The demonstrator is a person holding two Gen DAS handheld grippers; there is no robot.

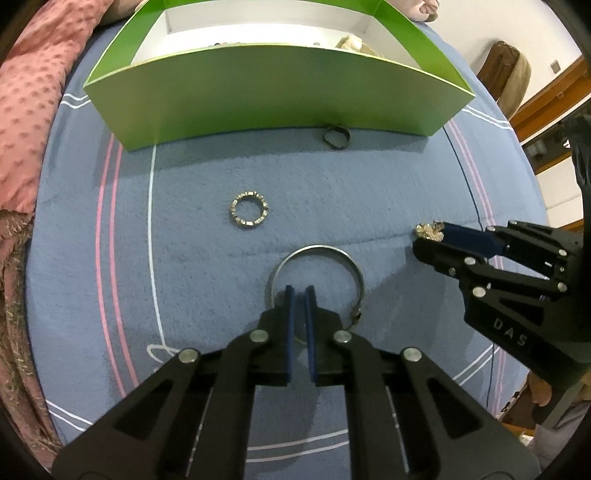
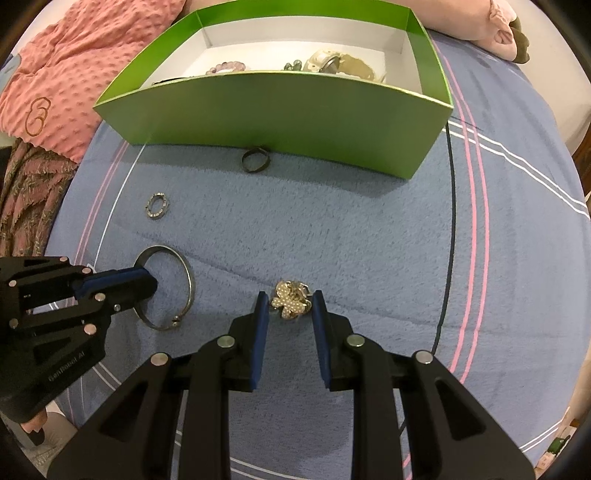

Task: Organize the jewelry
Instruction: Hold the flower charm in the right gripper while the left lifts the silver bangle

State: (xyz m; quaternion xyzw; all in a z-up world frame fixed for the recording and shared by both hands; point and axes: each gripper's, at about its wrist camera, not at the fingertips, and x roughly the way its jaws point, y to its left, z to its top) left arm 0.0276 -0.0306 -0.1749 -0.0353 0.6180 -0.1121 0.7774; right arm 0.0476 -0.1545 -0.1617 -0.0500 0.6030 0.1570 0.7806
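Note:
A green box (image 1: 280,92) (image 2: 280,110) with jewelry inside stands at the far side of the blue blanket. My left gripper (image 1: 300,295) (image 2: 149,284) is nearly shut over the near rim of a large silver bangle (image 1: 317,254) (image 2: 184,273) that lies flat. My right gripper (image 2: 290,299) (image 1: 424,238) is open around a gold flower brooch (image 2: 290,300) (image 1: 428,230) on the blanket. A studded ring (image 1: 250,211) (image 2: 157,206) lies in the middle. A dark ring (image 1: 337,136) (image 2: 255,158) lies against the box's near wall.
A pink dotted blanket (image 1: 29,122) (image 2: 74,81) is bunched on the left. A pink plush toy (image 2: 495,26) lies behind the box on the right. A wooden door frame (image 1: 546,99) shows at the far right.

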